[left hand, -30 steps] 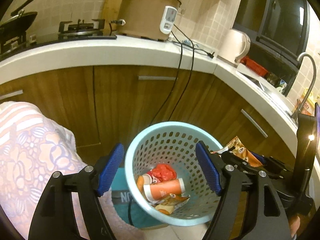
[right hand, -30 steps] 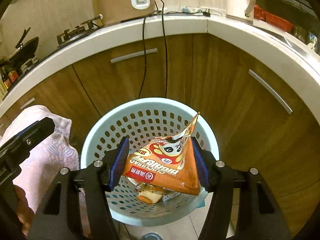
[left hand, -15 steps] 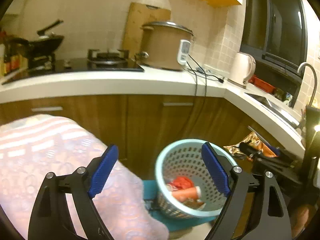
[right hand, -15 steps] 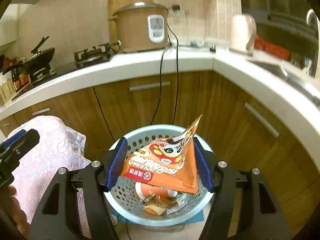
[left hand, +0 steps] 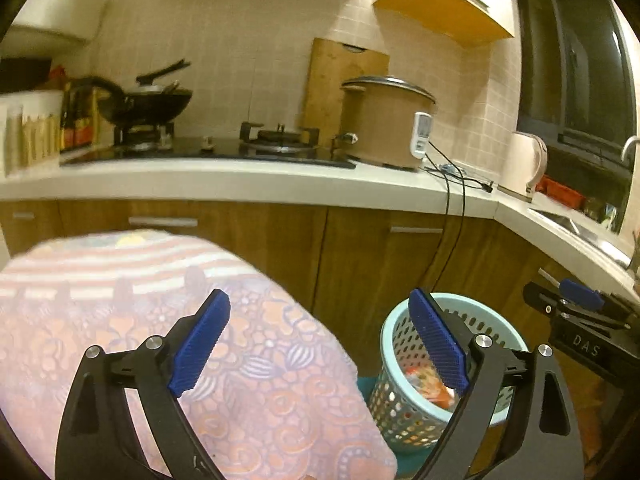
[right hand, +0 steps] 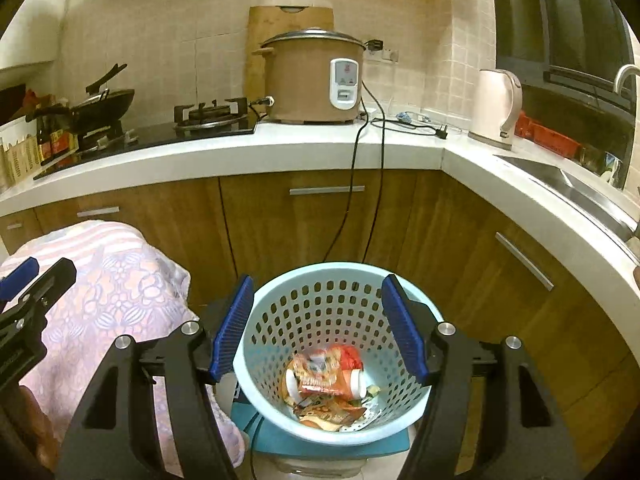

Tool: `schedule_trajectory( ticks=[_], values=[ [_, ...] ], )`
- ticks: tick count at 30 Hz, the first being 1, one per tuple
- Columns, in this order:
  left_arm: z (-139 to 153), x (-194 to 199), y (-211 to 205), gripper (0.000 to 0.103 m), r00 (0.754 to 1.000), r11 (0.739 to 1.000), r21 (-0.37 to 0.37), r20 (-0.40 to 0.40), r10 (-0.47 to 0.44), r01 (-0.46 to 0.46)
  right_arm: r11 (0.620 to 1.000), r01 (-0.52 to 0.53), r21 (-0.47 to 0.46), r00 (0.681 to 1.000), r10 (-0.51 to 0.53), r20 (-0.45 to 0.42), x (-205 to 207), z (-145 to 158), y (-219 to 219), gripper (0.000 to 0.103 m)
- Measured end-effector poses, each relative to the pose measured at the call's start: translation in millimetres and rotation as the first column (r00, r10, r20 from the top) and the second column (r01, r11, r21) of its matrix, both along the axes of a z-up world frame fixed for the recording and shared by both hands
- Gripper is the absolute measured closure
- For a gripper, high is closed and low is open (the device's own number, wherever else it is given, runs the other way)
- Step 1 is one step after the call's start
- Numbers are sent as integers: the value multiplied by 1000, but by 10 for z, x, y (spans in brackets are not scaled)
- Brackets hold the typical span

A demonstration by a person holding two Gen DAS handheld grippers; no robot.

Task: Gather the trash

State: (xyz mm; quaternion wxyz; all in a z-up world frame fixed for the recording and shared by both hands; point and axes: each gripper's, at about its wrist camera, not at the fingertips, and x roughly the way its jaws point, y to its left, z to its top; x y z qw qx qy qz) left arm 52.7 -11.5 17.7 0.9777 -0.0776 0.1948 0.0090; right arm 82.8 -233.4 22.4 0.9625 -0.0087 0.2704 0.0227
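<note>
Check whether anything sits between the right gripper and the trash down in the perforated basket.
Nothing visible does. The right gripper hangs empty, jaws apart, directly above the open mouth of the light blue perforated plastic basket. The orange snack wrapper lies uncovered on top of the other trash at the bottom, with no lid or object over it.

Your wrist cams both face the kitchen corner, tilted down; right sits close above the basket [right hand: 332, 364], left further left; both share it.
</note>
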Motion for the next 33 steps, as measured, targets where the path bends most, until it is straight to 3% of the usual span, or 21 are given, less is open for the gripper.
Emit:
schedule_trajectory(
  ticks=[5,20,33],
  values=[
    [-42,-1,199,14,1000,996,-93,-15,12,-14,1000,10,-17,1000,-10,2,-4,-22,98,40],
    [-15,-131,55,10,990,985,98,27,137,-139,999,29,-19,999,-28,32,-140,0,172,40],
    [-42,-104,1,8,990,979,146,15,140,-141,999,49,5,999,-49,14,-102,-70,101,38]
  ],
)
